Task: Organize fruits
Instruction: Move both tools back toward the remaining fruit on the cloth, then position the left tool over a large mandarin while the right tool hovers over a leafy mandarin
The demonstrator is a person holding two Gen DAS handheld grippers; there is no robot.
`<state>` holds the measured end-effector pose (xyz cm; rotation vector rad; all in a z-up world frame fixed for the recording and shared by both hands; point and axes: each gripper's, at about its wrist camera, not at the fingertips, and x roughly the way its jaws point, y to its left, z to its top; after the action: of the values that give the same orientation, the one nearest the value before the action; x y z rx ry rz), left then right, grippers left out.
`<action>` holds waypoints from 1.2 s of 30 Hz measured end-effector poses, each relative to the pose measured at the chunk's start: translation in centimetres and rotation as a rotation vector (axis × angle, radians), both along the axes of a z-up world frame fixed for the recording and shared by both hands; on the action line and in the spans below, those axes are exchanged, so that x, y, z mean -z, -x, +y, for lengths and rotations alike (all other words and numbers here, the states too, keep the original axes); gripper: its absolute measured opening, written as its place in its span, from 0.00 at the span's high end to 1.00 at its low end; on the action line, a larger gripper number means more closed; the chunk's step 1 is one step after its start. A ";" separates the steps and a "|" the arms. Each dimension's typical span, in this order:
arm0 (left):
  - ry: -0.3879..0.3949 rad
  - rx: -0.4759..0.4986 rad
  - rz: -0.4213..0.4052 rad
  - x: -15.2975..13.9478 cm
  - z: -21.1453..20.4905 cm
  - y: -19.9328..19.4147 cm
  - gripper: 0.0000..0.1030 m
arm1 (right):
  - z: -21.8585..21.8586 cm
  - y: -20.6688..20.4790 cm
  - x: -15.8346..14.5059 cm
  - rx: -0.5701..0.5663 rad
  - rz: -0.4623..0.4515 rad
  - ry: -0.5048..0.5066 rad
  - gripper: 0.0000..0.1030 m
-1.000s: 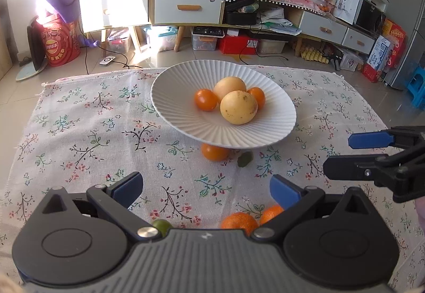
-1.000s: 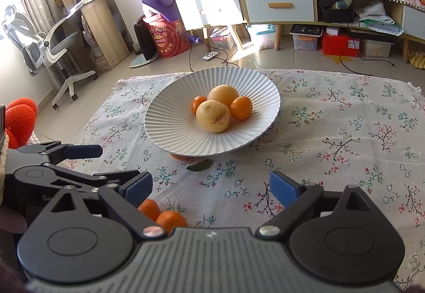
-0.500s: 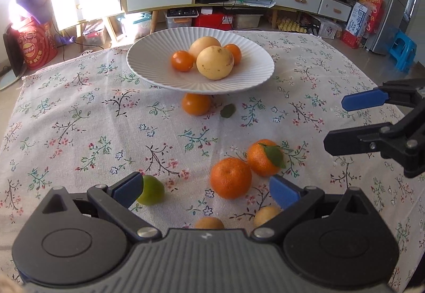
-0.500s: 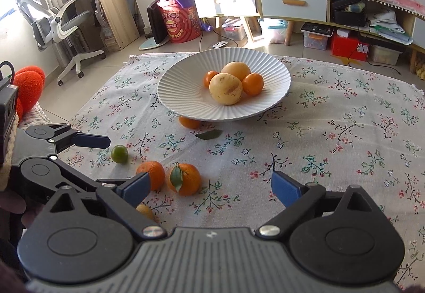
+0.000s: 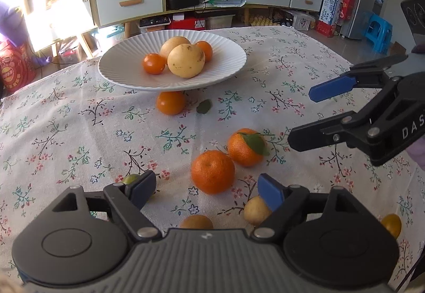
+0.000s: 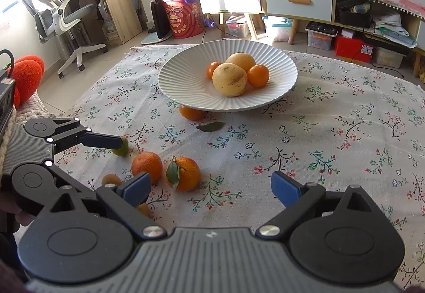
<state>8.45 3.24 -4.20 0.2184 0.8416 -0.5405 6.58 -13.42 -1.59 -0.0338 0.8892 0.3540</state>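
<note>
Four fruits already sat on the plate (image 5: 228, 72), while several, including the mandarin (image 5: 212, 171), remained on the cloth (image 5: 66, 133); both grippers gaped empty, the left gripper (image 5: 205, 188) having narrowed, seemingly above that mandarin.

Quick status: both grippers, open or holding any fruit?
Left gripper: open, jaws just been closing, holding nothing.
Right gripper: open, empty.

Bright daylight from left, window glare blown out, fisheye-bent edges.
</note>
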 end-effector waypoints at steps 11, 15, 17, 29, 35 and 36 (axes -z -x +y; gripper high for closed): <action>0.034 0.037 -0.152 2.4 0.4 0.4 0.49 | 1.9 -0.3 1.8 -0.057 -0.002 0.036 0.26; 0.051 0.004 -0.183 2.7 0.2 0.8 0.47 | 2.5 -0.4 2.3 -0.073 0.000 0.056 0.39; 0.017 -0.038 -0.197 2.8 0.1 0.8 0.29 | 2.7 -0.4 2.5 -0.077 -0.001 0.066 0.42; 0.051 -0.108 -0.128 3.0 1.3 -0.1 0.26 | 2.3 -0.6 2.4 -0.079 0.008 0.049 0.45; 0.050 -0.107 -0.128 3.0 1.3 -0.1 0.26 | 1.9 -0.5 2.6 -0.068 0.011 0.050 0.45; 0.050 -0.107 -0.128 3.0 1.3 -0.1 0.26 | 1.9 -0.5 2.6 -0.064 0.013 0.052 0.45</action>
<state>8.56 4.54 -7.22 0.1589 0.7103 -0.4417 7.08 -11.54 -4.21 -0.1084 0.9115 0.3905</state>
